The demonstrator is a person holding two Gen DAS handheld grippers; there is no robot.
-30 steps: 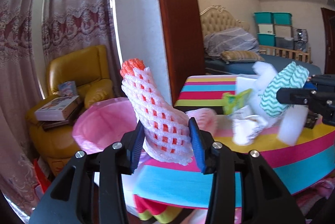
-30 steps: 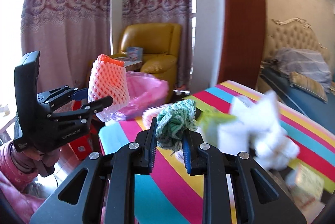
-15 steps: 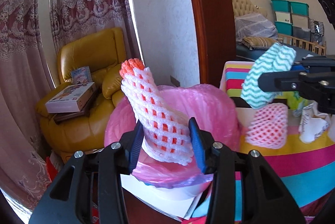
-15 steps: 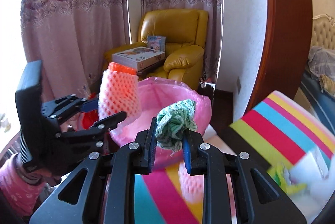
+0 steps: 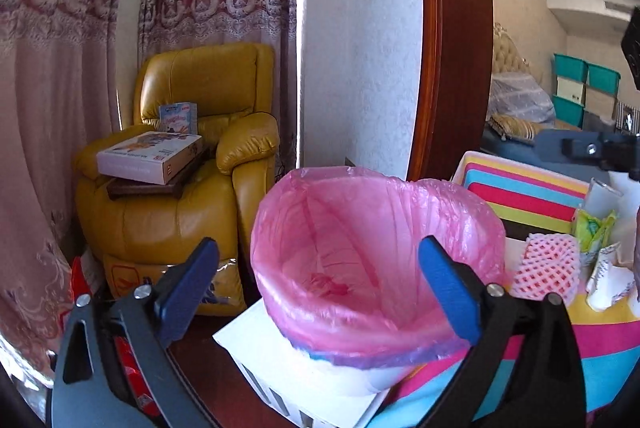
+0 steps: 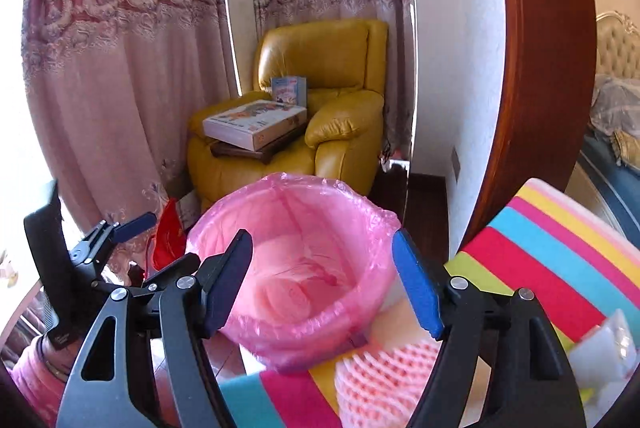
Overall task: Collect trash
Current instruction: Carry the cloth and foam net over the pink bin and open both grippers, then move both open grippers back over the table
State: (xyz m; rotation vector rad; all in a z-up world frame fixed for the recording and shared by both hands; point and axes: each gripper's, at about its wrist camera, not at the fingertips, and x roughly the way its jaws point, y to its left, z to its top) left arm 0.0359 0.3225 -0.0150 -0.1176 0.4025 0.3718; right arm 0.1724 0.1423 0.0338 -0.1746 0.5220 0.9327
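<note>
My left gripper [image 5: 320,284] stands wide open with nothing between its blue pads [image 5: 188,284], and my right gripper [image 6: 322,282] is spread just as wide and bare. Both hang over the mouth of the pink-lined trash bin [image 5: 376,248], which stands against the edge of the striped table [image 5: 532,188]. Something pink lies at the bottom of the liner; I cannot tell what. A pink foam fruit net [image 5: 548,268] lies on the table just beside the bin, with crumpled wrappers [image 5: 596,228] past it. Behind stands a yellow armchair [image 5: 180,188] bearing a boxed game [image 5: 148,156].
</note>
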